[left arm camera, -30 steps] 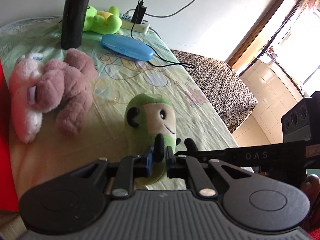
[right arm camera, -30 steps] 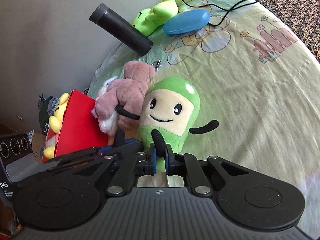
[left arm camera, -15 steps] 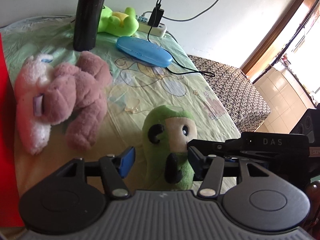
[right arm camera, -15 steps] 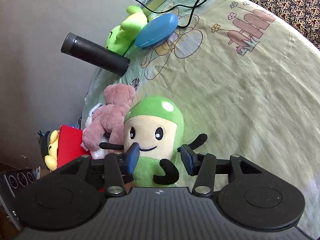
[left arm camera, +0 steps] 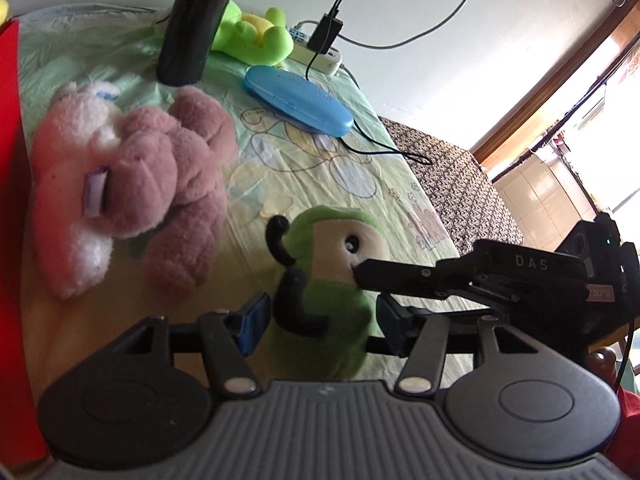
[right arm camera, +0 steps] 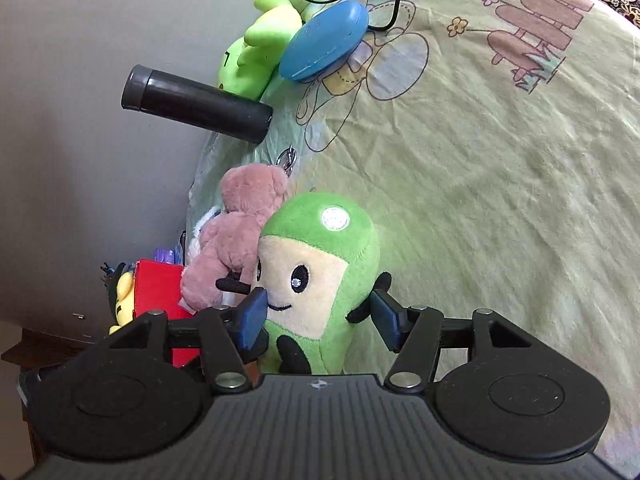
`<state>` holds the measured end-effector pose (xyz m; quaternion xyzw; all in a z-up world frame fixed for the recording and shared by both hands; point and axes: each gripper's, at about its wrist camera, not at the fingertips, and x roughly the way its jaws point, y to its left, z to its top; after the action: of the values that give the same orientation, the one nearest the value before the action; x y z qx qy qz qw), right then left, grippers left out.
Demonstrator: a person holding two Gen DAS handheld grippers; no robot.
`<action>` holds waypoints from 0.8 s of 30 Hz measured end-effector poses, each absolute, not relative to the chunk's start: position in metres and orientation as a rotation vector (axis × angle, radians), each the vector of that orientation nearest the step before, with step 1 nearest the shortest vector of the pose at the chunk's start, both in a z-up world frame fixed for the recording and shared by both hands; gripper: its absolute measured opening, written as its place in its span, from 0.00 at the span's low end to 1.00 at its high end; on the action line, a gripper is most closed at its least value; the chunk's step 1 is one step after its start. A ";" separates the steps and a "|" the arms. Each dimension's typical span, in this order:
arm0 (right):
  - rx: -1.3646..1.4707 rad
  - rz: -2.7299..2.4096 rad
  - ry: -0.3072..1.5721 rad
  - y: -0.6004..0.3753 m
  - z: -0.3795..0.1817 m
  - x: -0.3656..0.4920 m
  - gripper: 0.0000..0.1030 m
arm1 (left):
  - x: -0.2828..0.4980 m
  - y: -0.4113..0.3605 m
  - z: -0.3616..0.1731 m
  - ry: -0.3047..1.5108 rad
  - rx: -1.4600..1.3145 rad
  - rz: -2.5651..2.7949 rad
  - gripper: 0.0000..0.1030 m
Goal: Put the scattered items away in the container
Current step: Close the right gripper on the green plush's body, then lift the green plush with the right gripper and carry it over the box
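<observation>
While a second ago both were clamped shut, the left gripper and right gripper are now standing apart, the right's jaws widening, straddling the green plush ungripped, readying a grab.

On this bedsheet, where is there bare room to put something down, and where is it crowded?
Free: the wide stretch of sheet right of the green plush, reaching to the printed trees. A smaller bare patch lies between the blue case and that plush. Crowded: the wall side, where the pink plush, black bottle, frog plush and red container cluster.
</observation>
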<state>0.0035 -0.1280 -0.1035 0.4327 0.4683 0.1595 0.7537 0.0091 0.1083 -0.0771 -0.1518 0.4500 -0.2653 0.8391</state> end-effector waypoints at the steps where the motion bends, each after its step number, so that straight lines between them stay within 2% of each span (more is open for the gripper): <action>1: 0.940 0.354 1.028 -0.126 -0.104 0.005 0.60 | 0.008 0.104 -0.077 0.950 -0.299 -0.557 0.57; 15: 0.971 0.340 1.006 -0.124 -0.109 0.019 0.68 | 0.022 0.081 -0.080 0.928 -0.182 -0.541 0.60; 24: 0.882 0.370 0.982 -0.122 -0.101 0.018 0.59 | 0.006 0.074 -0.076 0.918 -0.172 -0.540 0.60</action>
<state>0.0175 -0.1219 -0.1009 0.4073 0.4534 0.1709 0.7741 0.0061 0.0737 -0.0765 -0.0819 0.4372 -0.2572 0.8579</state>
